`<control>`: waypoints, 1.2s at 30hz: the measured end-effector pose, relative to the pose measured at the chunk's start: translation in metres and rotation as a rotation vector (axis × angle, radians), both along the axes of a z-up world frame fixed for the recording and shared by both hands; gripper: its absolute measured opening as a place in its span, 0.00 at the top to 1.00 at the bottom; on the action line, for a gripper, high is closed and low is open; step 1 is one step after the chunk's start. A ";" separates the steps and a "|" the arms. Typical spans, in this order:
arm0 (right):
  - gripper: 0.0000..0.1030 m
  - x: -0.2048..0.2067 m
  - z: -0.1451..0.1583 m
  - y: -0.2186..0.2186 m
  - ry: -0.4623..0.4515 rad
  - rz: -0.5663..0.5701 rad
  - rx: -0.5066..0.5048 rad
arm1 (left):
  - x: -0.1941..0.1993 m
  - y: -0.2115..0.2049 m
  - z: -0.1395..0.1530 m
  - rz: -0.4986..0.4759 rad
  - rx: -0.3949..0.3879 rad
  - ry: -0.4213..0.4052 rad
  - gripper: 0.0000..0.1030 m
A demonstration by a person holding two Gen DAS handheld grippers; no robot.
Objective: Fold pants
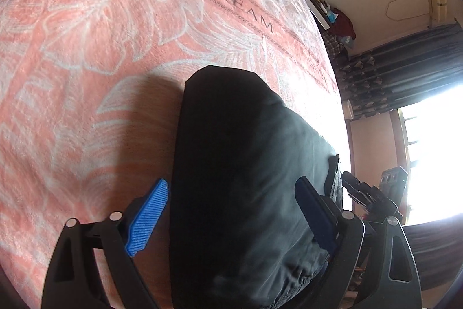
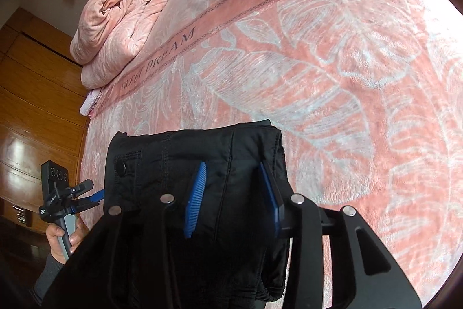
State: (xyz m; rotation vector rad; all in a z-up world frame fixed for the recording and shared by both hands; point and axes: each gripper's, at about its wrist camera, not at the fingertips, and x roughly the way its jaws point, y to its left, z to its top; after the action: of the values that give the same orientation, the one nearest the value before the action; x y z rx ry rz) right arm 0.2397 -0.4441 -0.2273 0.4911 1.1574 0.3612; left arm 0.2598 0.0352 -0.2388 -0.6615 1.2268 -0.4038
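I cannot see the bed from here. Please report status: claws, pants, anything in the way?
Left claw open, astride pants. Right claw open above them, nothing gripped. Pants folded on blanket. Nothing in the way.

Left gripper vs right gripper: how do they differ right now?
The left gripper stands wide open, its fingers straddling the folded black pants; the right gripper has a narrower gap, both fingers over the cloth. Left sits at the pants' edge, right above the middle. Neither visibly clamps fabric. Both have blue ribbed pads.
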 end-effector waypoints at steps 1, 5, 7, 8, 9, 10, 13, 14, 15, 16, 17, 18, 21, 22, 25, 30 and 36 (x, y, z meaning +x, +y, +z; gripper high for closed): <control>0.56 -0.010 0.008 -0.003 -0.015 -0.006 -0.001 | -0.002 0.002 -0.001 -0.008 -0.002 0.000 0.13; 0.50 -0.057 0.024 0.001 -0.038 0.032 -0.024 | -0.008 0.007 -0.006 -0.023 -0.011 0.010 0.13; 0.48 -0.070 0.015 0.009 -0.007 0.055 -0.068 | -0.011 0.001 -0.010 -0.042 -0.012 0.022 0.13; 0.48 -0.072 0.003 0.013 0.037 0.061 -0.106 | -0.013 -0.001 -0.014 -0.058 -0.014 0.032 0.13; 0.48 -0.073 -0.007 0.014 0.055 0.064 -0.133 | -0.013 -0.006 -0.018 -0.076 -0.013 0.042 0.13; 0.48 -0.074 -0.010 0.013 0.054 0.056 -0.134 | -0.013 -0.010 -0.022 -0.093 -0.008 0.053 0.13; 0.26 -0.076 0.005 0.006 0.051 0.031 -0.040 | -0.018 -0.015 -0.025 -0.116 0.018 0.065 0.13; 0.20 -0.075 0.010 0.003 0.063 0.026 -0.019 | -0.022 -0.016 -0.021 -0.121 0.038 0.052 0.13; 0.12 -0.074 0.014 0.000 0.074 0.018 -0.017 | -0.024 -0.018 -0.016 -0.132 0.061 0.033 0.12; 0.12 -0.071 0.017 -0.004 0.083 0.015 -0.027 | -0.027 -0.020 -0.011 -0.144 0.081 0.010 0.10; 0.11 -0.068 0.018 -0.008 0.094 0.010 -0.040 | -0.030 -0.021 -0.006 -0.157 0.101 -0.012 0.09; 0.10 -0.064 0.017 -0.012 0.107 0.003 -0.050 | -0.033 -0.024 0.000 -0.169 0.122 -0.032 0.08; 0.07 -0.052 0.005 -0.028 0.183 -0.038 -0.028 | -0.040 -0.031 0.014 -0.209 0.199 -0.084 0.06; 0.07 -0.048 -0.001 -0.031 0.215 -0.039 -0.004 | -0.042 -0.034 0.016 -0.222 0.227 -0.098 0.05; 0.07 -0.036 -0.020 -0.027 0.282 -0.009 0.049 | -0.041 -0.042 0.024 -0.258 0.291 -0.126 0.05; 0.05 -0.020 -0.041 -0.007 0.332 0.057 0.126 | -0.041 -0.042 0.027 -0.278 0.321 -0.160 0.05; 0.02 -0.010 -0.048 0.007 0.327 0.099 0.187 | -0.036 -0.031 0.018 -0.288 0.285 -0.149 0.05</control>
State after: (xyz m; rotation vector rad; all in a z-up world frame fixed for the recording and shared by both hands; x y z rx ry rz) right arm 0.2293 -0.4368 -0.2754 0.6760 1.4757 0.4901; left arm 0.2237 0.0045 -0.2204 -0.2065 1.2101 -0.4963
